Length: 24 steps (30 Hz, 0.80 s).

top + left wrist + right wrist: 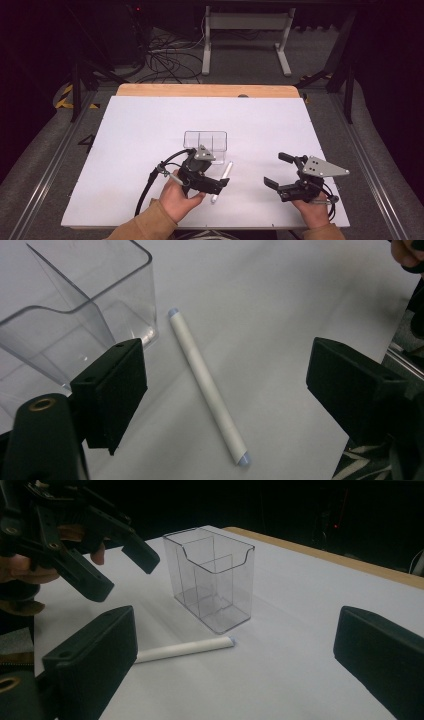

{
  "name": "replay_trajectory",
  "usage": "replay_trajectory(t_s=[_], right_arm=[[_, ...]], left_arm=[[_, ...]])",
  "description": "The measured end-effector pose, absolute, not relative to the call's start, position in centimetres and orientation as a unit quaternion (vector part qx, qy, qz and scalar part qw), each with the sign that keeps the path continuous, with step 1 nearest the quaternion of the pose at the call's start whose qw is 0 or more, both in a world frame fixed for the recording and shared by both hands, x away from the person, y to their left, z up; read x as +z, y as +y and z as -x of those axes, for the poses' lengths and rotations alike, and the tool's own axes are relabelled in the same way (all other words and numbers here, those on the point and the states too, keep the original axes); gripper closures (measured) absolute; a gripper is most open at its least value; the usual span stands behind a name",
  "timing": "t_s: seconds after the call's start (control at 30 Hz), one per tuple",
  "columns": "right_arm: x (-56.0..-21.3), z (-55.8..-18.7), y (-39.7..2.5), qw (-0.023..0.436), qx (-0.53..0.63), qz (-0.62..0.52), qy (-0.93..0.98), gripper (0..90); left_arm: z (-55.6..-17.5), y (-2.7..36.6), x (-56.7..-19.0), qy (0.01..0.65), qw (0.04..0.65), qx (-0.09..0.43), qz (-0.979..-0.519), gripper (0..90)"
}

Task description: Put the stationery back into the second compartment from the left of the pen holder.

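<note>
Your left claw hung wide apart over the white pen; your right claw gaped, empty. Closing off-centre, you risked rolling the pen against the clear holder.

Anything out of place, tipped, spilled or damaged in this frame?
Nothing stands out. The clear divided holder stands upright and empty, the white pen lies flat beside it, intact, and the left claw is open above the pen without touching it.

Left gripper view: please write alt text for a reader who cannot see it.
A white cylindrical stick with pale blue ends lies flat on the white table, between the open black jaws of the left gripper. A clear plastic divided box stands beside the stick's far end.
</note>
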State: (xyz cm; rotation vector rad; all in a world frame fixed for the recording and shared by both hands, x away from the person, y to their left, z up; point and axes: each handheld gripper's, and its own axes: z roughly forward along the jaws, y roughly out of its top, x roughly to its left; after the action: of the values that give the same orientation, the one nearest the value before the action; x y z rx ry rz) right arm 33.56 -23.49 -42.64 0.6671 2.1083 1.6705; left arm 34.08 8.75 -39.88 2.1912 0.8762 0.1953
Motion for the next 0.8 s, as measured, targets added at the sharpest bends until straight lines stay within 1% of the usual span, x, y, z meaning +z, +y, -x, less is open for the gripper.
replay_trajectory(t_s=[0.07, 0.27, 0.5, 0.57, 0.8], right_arm=[[-42.6, -33.5, -23.5, 0.184, 0.593, -0.236, 0.748, 4.3], [-42.6, -33.5, -23.6, 0.181, 0.593, -0.235, 0.748, 4.3], [-42.6, -33.4, -23.6, 0.181, 0.595, -0.233, 0.748, 4.3], [-42.6, -33.4, -23.6, 0.181, 0.595, -0.232, 0.748, 4.3], [-42.7, -33.3, -23.6, 0.180, 0.596, -0.230, 0.748, 4.3]], left_arm=[[-34.4, 8.4, -40.1, 0.350, 0.367, 0.067, -0.859, 20.0], [-34.9, 7.5, -40.6, 0.357, 0.349, 0.056, -0.865, 21.2], [-35.2, 6.7, -41.2, 0.352, 0.336, 0.060, -0.872, 23.1], [-35.4, 6.4, -41.6, 0.351, 0.330, 0.070, -0.874, 23.4], [-36.0, 5.7, -42.5, 0.363, 0.313, 0.070, -0.875, 28.9]])
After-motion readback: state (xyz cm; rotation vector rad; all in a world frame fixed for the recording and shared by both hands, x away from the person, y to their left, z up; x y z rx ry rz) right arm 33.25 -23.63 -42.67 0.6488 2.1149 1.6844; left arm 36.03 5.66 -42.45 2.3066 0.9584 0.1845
